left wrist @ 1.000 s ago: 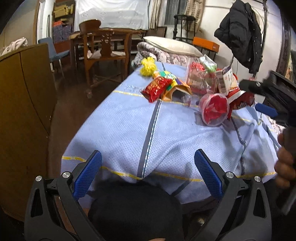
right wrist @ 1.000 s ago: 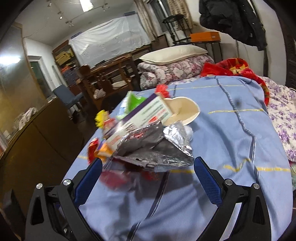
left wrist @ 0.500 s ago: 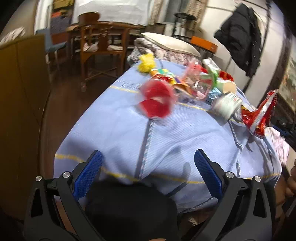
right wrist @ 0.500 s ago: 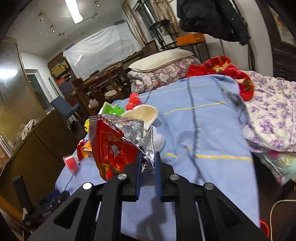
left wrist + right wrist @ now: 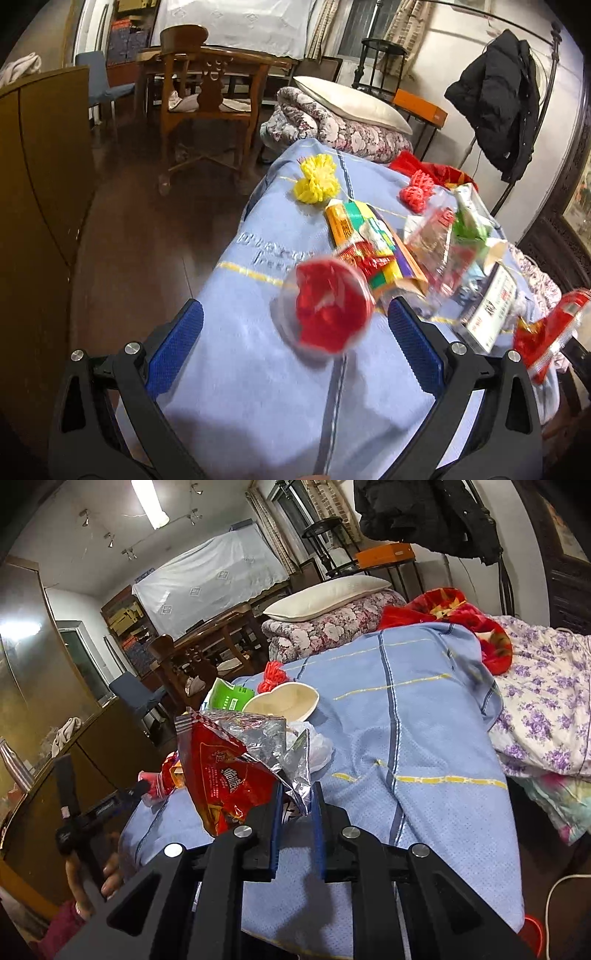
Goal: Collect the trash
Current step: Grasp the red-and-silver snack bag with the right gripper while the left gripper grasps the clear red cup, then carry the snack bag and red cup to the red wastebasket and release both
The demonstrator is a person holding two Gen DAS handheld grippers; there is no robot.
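- So far, one piece lifted only: red snack wrapper (image 5: 229,775) with its foil lining pinched between the fingers of the right gripper (image 5: 297,812), clear of the blue blanket (image 5: 424,738) on the bed.
- Jaws of that gripper just closed down, now nearly together with the torn foil edge caught between the pads.
- Left gripper (image 5: 295,354) spread wide and holding nothing, poised over the near end of the blanket, aimed at the clear cup with red contents (image 5: 328,310), blurred in that view.
- Still lying on the blanket: yellow foam net (image 5: 317,179), red foam net (image 5: 417,188), colourful flat carton (image 5: 373,243), clear plastic bag (image 5: 432,240), green packet (image 5: 231,698), cream heart-shaped dish (image 5: 284,703), white box with red print (image 5: 491,310).
- No bin or bag for the trash visible in either view, so no telling where the wrapper goes.
- Judged from this: barely begun, with nearly the whole pile left to collect.
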